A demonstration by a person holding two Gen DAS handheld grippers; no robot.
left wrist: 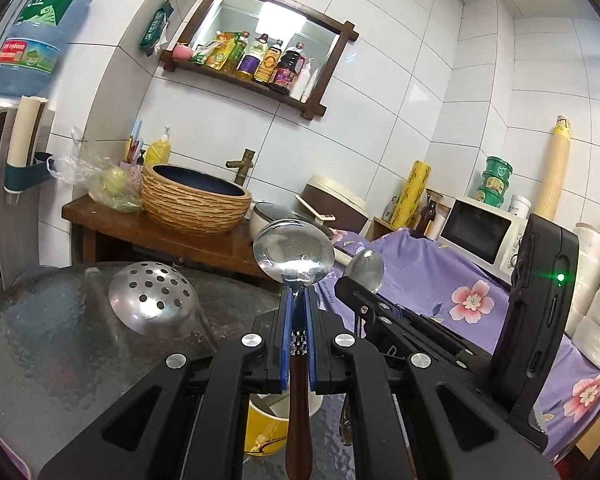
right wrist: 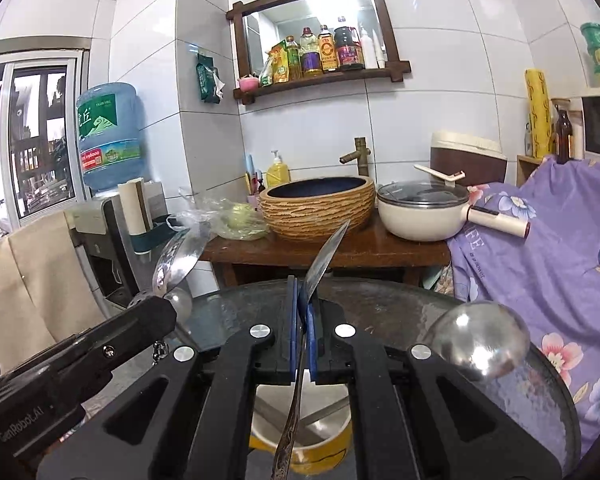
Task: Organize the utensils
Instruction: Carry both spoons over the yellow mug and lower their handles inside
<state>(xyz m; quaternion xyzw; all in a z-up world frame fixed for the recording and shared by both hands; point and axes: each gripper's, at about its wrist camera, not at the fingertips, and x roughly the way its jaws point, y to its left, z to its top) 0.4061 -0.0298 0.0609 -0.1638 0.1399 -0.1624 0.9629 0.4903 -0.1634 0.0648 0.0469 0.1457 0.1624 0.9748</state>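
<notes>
Glass table (left wrist: 60,344); left hand-held gripper (left wrist: 298,300) clamps wooden-handled spoon (left wrist: 294,254); right hand-held gripper (right wrist: 303,300) clamps engraved steel spoon (right wrist: 324,256).

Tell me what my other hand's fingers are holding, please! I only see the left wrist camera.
Observer: The right gripper, fingers shut, holds a thin all-metal spoon with a patterned handle.
Operator: Where's its handle pointing?
Observer: Down over the yellow paper cup with a white inside.
Operator: Anything else I'm missing?
Observer: A shiny round steel ladle sits right of that gripper, over the round glass table.
</notes>
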